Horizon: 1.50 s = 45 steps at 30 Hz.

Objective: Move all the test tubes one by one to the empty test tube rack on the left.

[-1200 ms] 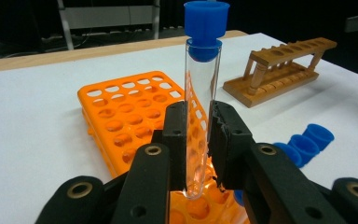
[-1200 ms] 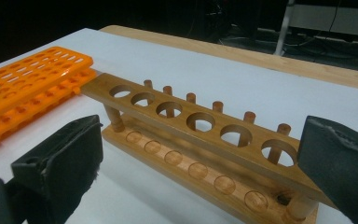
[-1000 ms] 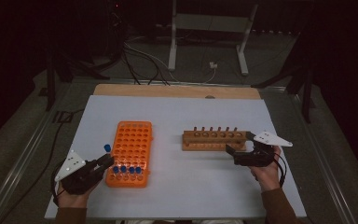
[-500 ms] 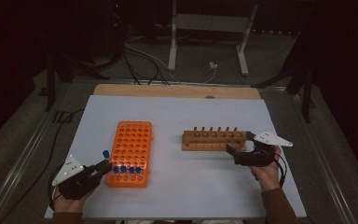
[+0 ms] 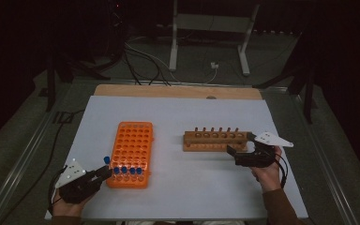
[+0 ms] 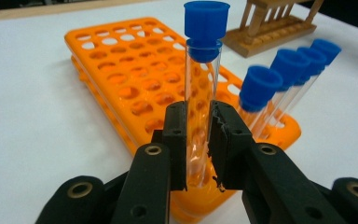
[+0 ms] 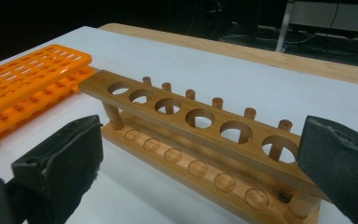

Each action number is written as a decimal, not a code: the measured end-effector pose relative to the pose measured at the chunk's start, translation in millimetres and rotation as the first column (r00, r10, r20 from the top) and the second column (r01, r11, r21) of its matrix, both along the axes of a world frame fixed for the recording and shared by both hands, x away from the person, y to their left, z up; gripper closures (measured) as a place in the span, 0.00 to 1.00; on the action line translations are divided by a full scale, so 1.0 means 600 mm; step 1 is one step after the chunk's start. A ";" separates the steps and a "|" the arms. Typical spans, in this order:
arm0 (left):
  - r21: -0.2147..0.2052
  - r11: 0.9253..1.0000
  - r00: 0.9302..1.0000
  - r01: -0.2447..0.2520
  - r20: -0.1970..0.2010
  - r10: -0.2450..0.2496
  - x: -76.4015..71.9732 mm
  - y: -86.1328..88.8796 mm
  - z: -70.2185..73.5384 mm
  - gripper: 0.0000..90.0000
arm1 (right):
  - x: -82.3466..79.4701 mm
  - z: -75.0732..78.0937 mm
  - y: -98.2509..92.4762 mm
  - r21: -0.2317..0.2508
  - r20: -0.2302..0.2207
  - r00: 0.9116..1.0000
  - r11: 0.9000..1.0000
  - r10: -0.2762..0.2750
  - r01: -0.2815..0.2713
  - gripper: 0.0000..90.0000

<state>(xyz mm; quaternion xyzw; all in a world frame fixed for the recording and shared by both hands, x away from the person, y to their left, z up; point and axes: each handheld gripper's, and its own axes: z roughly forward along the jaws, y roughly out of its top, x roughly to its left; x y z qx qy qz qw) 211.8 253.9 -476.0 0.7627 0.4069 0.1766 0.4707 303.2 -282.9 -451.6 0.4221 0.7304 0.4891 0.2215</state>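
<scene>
No readable text for you here, no labels, no brands, no numbers, no signs on anything shown.

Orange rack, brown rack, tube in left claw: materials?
Orange rack: likely moulded plastic, uniform glossy colour. Brown rack: wood, visible grain, dowel posts. Tube: clear, glass or plastic, can't tell which; blue cap looks like matte plastic.

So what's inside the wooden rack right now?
Nothing: all six holes of the wooden rack are empty, its base dimples bare. The right gripper hides its end post.
</scene>
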 end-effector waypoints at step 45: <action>0.074 0.997 1.000 -0.007 0.004 0.007 -0.011 -0.008 -0.006 0.86 | 0.001 -0.008 0.007 -0.007 -0.010 1.000 1.000 0.016 -0.016 0.01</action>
